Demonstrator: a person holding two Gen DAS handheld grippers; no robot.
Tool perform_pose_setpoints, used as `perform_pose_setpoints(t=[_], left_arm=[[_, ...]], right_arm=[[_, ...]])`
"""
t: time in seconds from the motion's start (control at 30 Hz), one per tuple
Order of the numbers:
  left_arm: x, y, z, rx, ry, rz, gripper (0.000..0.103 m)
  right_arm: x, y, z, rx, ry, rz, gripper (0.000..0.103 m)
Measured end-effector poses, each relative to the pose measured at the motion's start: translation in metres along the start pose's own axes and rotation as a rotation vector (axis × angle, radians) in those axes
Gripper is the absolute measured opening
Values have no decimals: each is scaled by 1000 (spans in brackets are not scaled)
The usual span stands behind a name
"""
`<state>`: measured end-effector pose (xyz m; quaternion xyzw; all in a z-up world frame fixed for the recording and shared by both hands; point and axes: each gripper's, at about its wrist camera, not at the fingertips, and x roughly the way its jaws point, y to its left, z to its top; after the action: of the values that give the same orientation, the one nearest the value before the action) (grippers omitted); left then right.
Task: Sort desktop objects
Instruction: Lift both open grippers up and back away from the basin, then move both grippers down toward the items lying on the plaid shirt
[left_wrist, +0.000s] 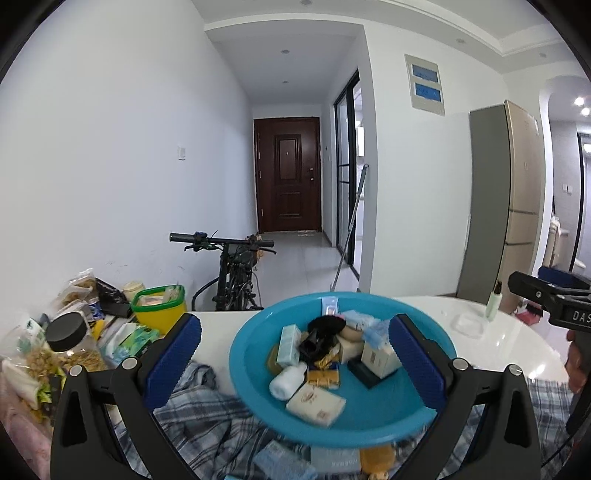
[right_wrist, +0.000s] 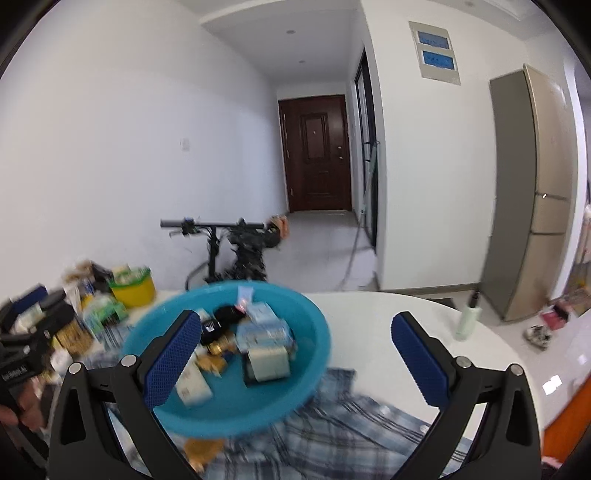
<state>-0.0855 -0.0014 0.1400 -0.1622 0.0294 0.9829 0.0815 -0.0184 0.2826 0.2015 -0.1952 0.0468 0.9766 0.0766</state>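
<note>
Blue plastic fills the left wrist view: the basin (left_wrist: 341, 369), heaped with small boxes and packets, sits on a plaid cloth (left_wrist: 207, 417) on the white bench (left_wrist: 509, 343). The left gripper (left_wrist: 295, 354) hovers with fingers spread wide, pinching nothing. Sorting seems barely begun; next comes choosing one item.

From the right wrist view, blurred, the right gripper (right_wrist: 295, 354) is likewise spread and empty, beside the basin (right_wrist: 229, 402).

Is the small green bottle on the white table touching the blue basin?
Apart. In the right wrist view the green bottle stands far right of the blue basin, with bare white table between them.
</note>
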Motion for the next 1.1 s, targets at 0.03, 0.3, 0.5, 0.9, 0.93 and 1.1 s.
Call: perform_pose_setpoints(t=[0.03, 0.3, 0.5, 0.9, 0.93, 1.1], left_arm=[[-6, -1, -2, 7, 4, 12, 103], [-45, 3, -13, -29, -5, -19, 103], [-71, 0, -19, -33, -28, -46, 103], [-93, 0, -33, -69, -61, -63, 103], [-93, -1, -34, -67, -60, -59, 103], [-83, -5, -41, -68, -23, -67, 103]], right_arm=[[-8, 3, -3, -13, -6, 1, 103], [-49, 9, -26, -18, -63, 7, 103], [-77, 14, -38, -44, -138, -21, 103], [-97, 20, -63, -38, -173, -11, 103], [-96, 19, -63, -35, -170, -12, 103], [-93, 16, -66, -30, -154, -17, 103]])
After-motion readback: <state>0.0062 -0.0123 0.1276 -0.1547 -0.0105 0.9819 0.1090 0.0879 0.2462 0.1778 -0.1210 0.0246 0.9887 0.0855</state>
